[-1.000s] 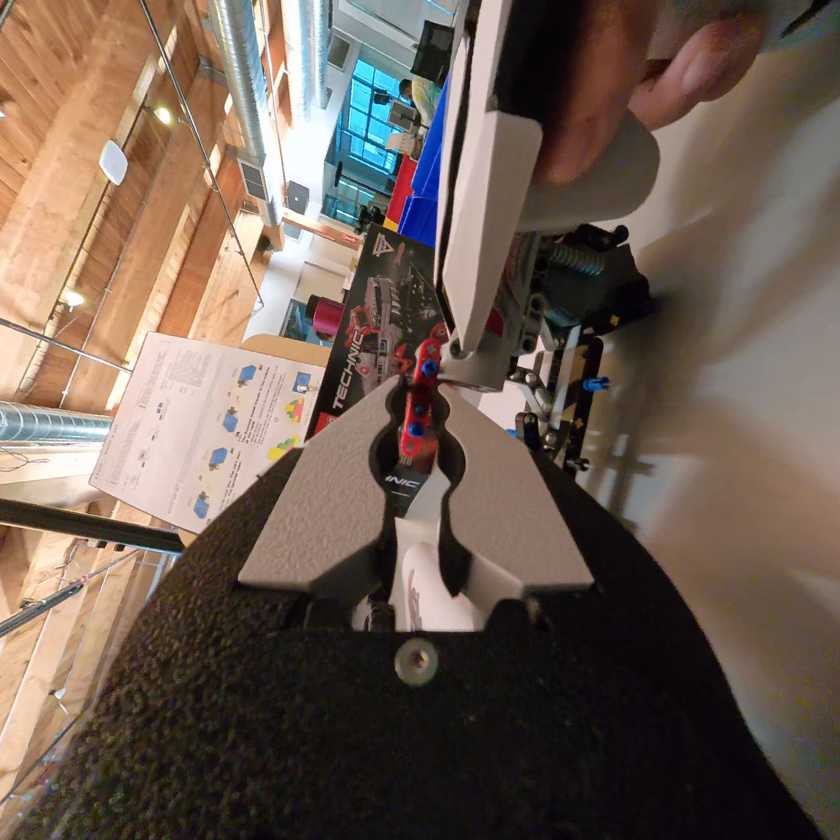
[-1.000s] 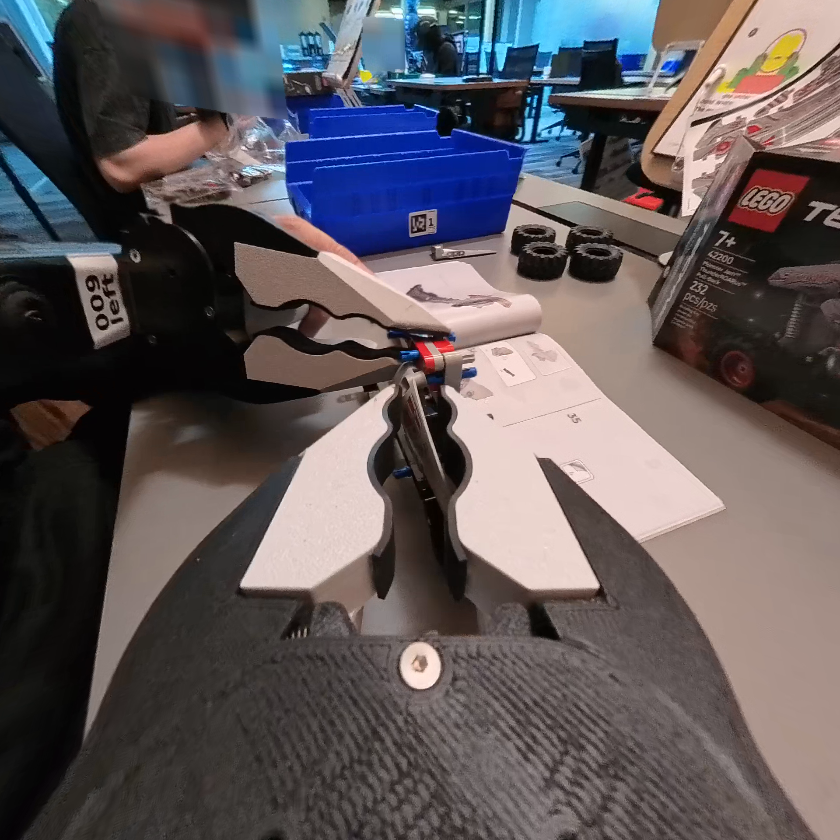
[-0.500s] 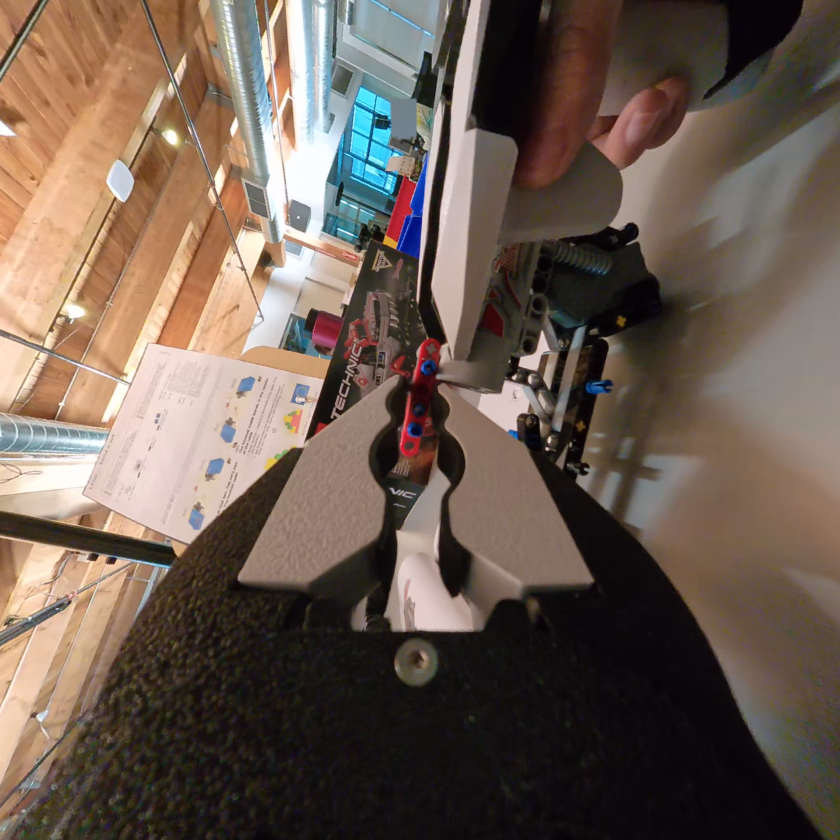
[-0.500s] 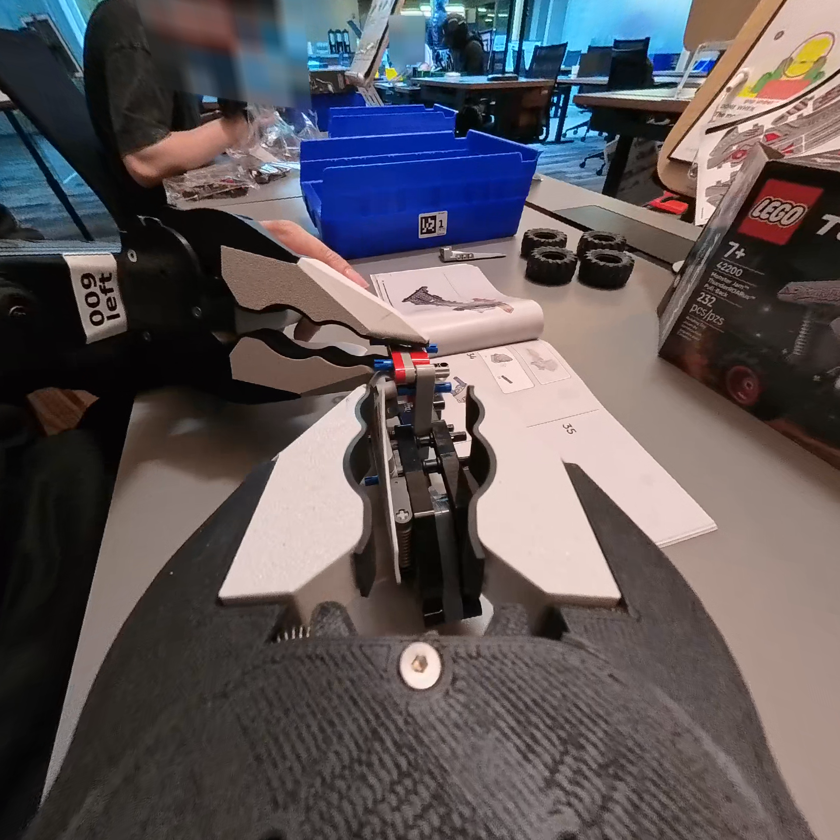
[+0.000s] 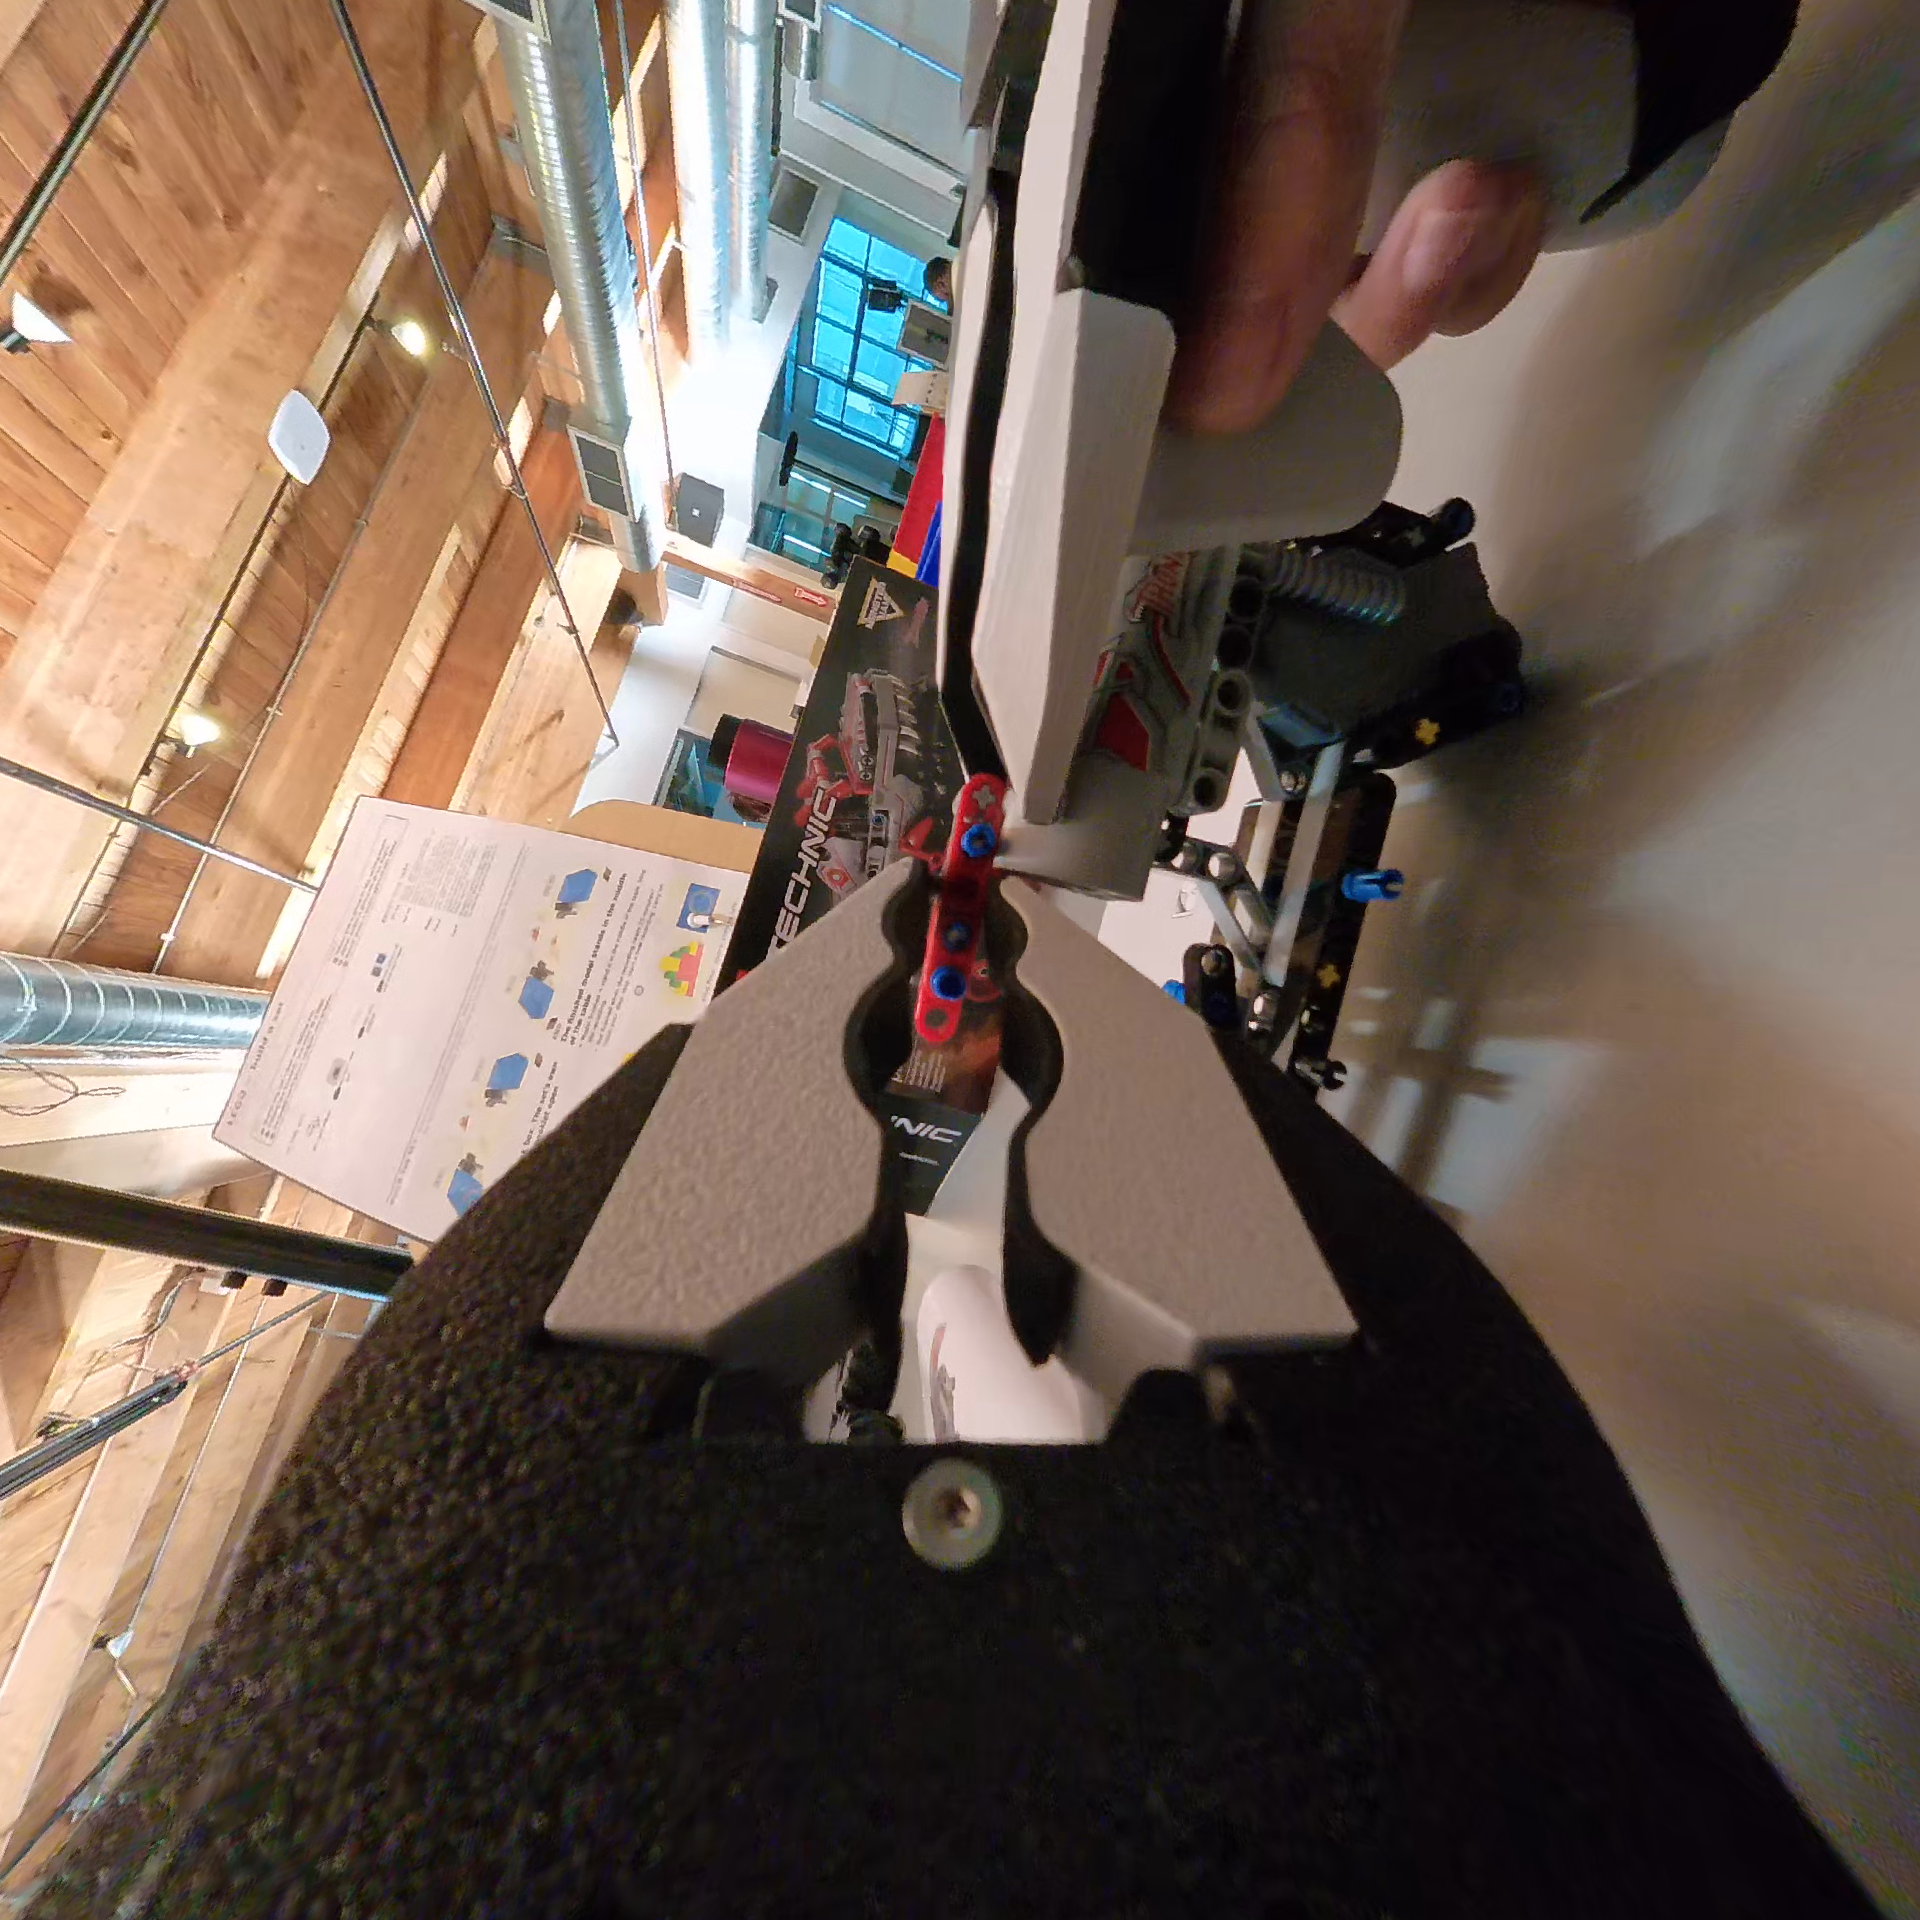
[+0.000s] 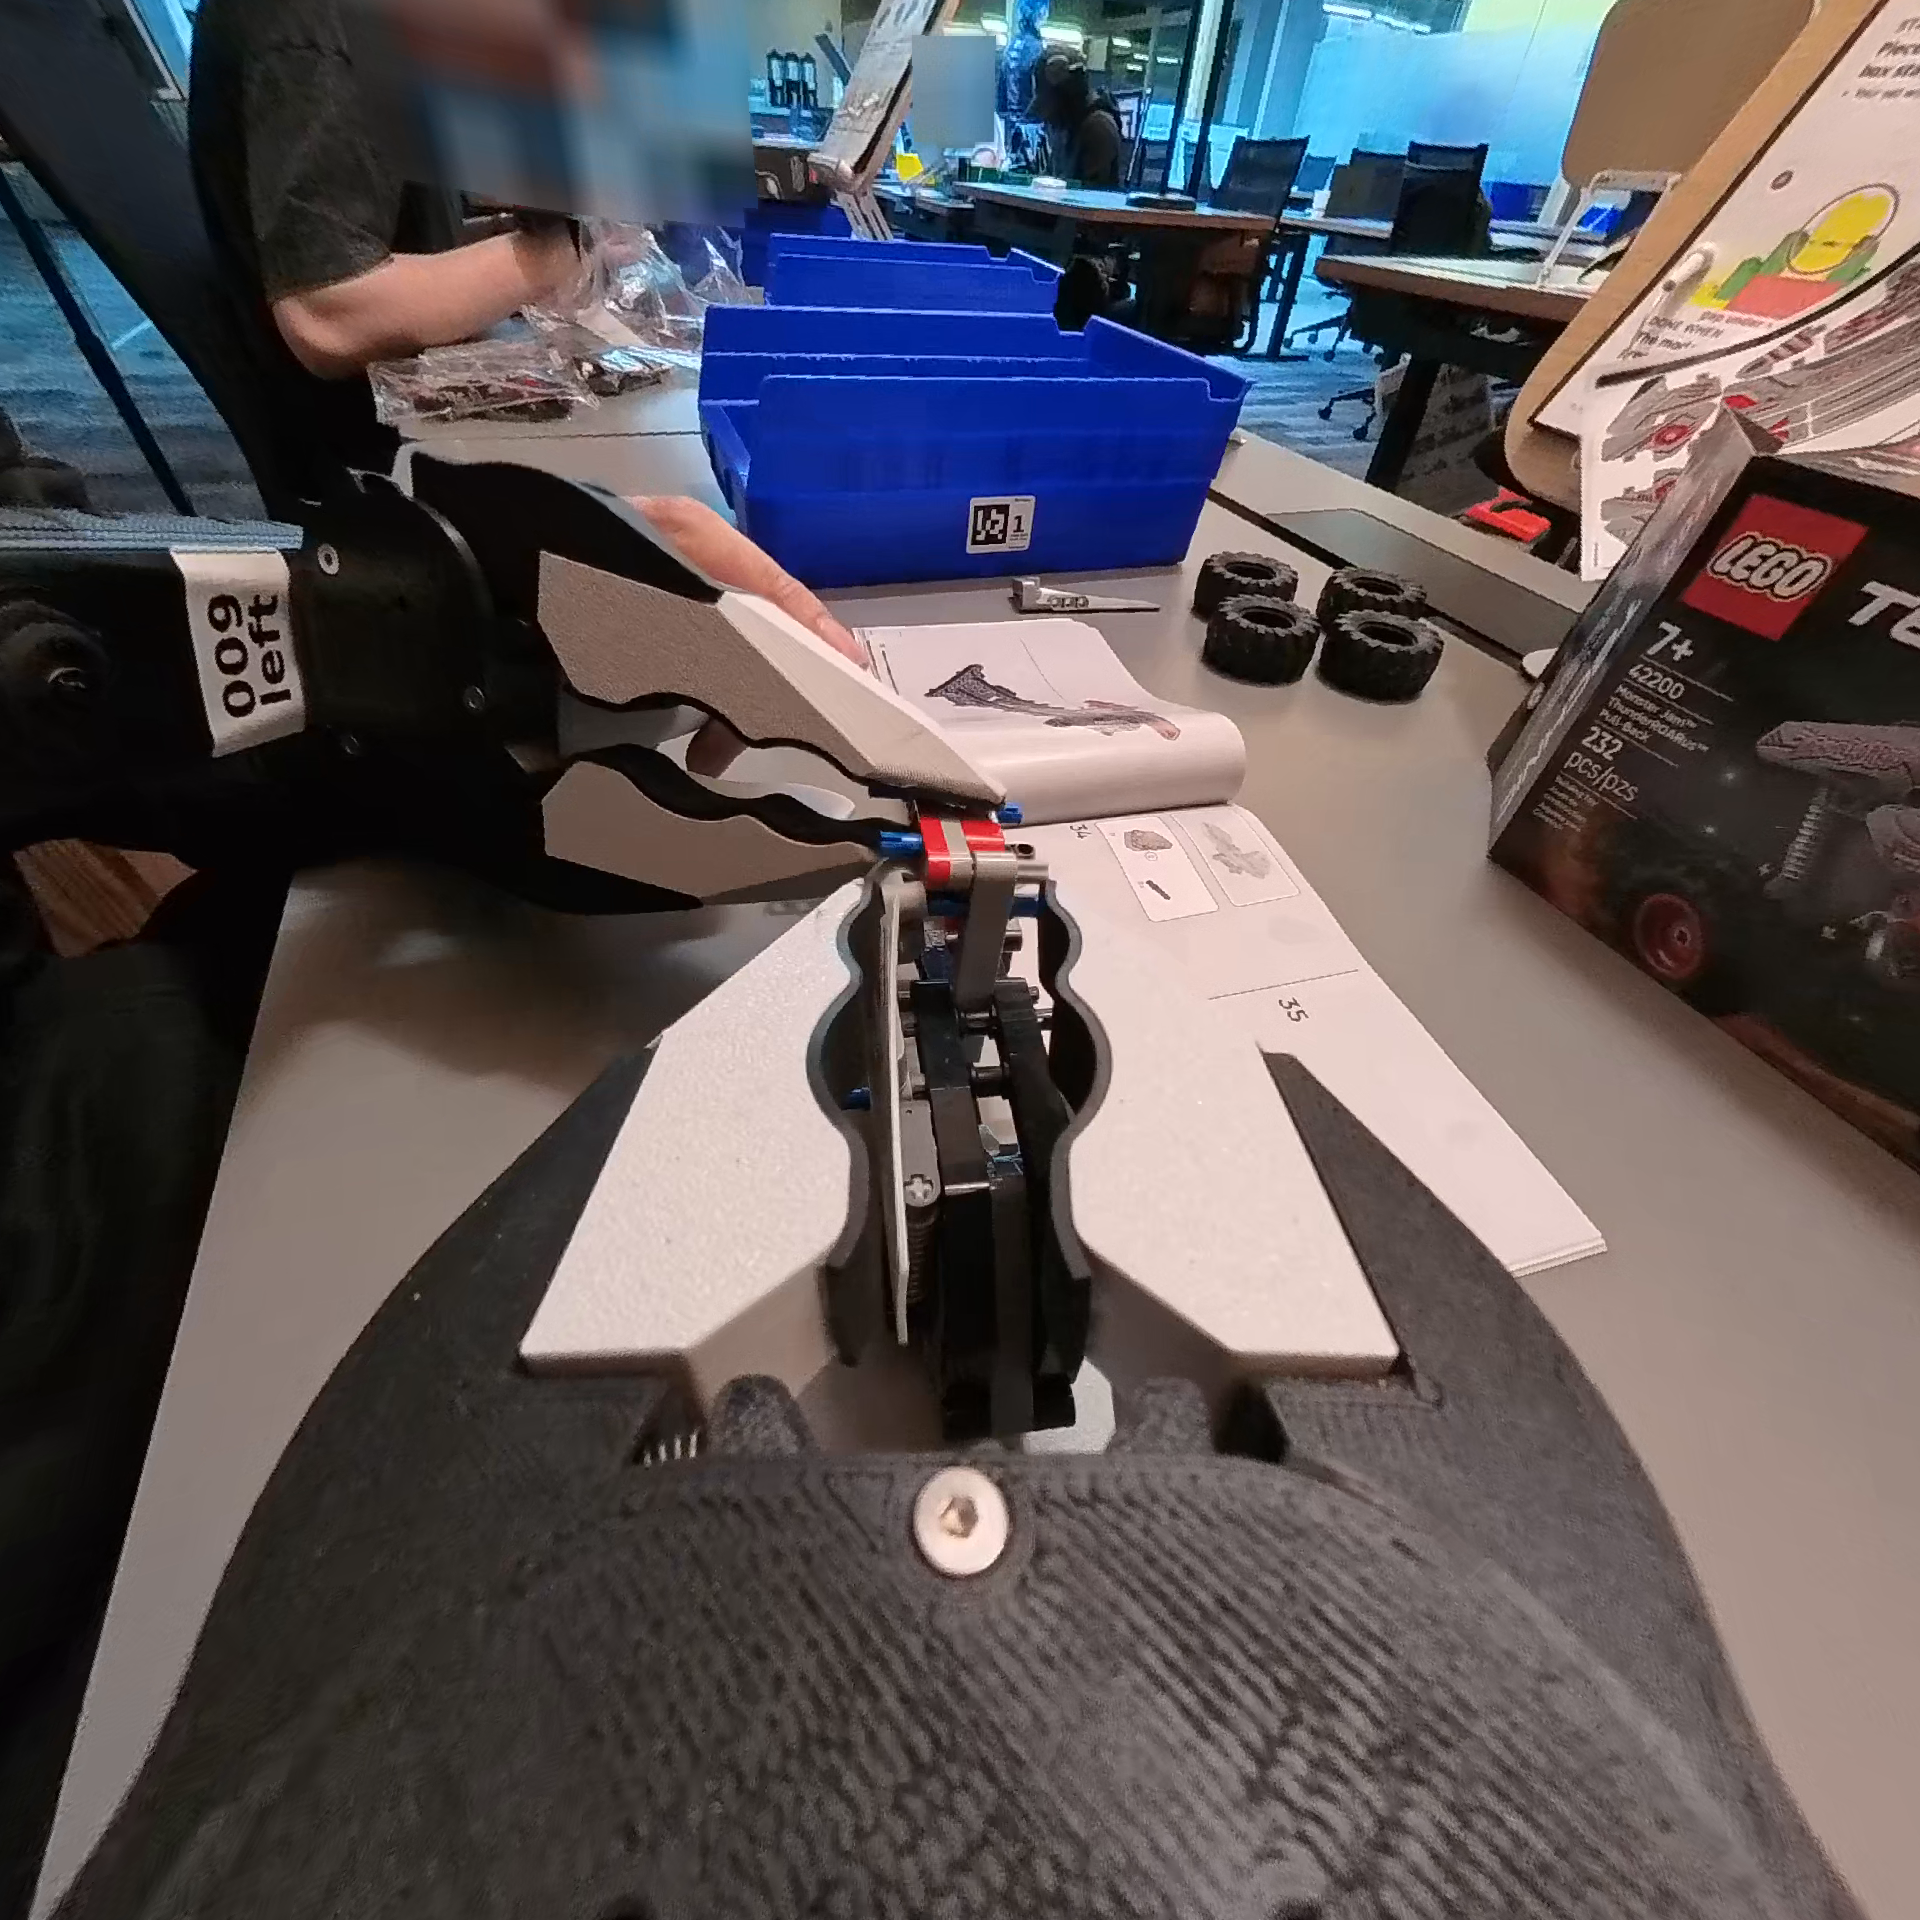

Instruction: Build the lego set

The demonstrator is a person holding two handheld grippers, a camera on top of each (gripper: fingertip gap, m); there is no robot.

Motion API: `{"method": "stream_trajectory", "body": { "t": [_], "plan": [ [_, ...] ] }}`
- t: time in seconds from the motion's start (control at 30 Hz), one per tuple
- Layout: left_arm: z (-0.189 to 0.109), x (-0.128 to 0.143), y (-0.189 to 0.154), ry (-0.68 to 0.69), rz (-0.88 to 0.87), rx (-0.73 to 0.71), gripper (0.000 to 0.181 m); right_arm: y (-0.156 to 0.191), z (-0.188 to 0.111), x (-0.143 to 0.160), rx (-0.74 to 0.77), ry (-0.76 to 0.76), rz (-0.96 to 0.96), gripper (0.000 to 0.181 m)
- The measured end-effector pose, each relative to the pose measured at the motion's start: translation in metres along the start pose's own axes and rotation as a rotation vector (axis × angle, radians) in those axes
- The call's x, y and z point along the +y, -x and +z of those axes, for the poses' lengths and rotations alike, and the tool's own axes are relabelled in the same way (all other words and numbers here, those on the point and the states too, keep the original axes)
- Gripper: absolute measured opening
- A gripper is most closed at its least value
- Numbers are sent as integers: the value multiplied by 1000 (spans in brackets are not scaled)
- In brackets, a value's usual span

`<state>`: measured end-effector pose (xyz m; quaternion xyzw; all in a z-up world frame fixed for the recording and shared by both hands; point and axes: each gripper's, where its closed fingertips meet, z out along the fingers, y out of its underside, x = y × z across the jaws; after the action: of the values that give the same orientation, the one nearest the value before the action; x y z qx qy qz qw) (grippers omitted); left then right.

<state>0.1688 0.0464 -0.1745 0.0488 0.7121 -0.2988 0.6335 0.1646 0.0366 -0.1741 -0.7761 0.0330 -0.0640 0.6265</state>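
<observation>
My left gripper (image 5: pixel 964 896) is shut on a short red beam with blue pins (image 5: pixel 958 914). In the right wrist view it comes in from the left (image 6: pixel 935 823) and holds the red beam (image 6: pixel 951 836) against the top end of the model. My right gripper (image 6: pixel 958 902) is shut on the partly built black and grey lego model (image 6: pixel 971 1101), which stands upright between its jaws above the table. In the left wrist view the right gripper (image 5: pixel 1070 831) reaches down from the top, with the model (image 5: pixel 1309 727) behind its finger.
The open instruction booklet (image 6: pixel 1299 935) lies on the grey table (image 6: pixel 1662 1195) under the grippers. Blue bins (image 6: pixel 966 457), a grey separator tool (image 6: pixel 1081 600) and several black tyres (image 6: pixel 1320 634) sit behind. The set's box (image 6: pixel 1745 748) stands right. A person sits back left. Both grippers' tips are close together, under 4 cm apart.
The right gripper's jaws stand wider than a second ago and the model sits deeper and more upright between them. The left gripper keeps the red beam at the model's top end.
</observation>
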Motion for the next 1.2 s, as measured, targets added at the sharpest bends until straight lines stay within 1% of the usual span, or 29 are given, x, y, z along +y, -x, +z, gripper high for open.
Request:
{"method": "stream_trajectory", "body": {
  "t": [0.33,0.77,0.93,1.2],
  "plan": [
    [0,0,1,-7,-25,-2,7,3,0,-1,3,-24,-22,22],
    [-2,1,1,-11,2,-8,6,6,2,-1,7,-11,-19,21],
    [-2,1,1,-16,-33,-2,7,7,2,-1,10,-12,-32,21],
    [-2,2,1,-10,-119,18,7,5,3,-2,42,-17,16,22]
  ]
}}
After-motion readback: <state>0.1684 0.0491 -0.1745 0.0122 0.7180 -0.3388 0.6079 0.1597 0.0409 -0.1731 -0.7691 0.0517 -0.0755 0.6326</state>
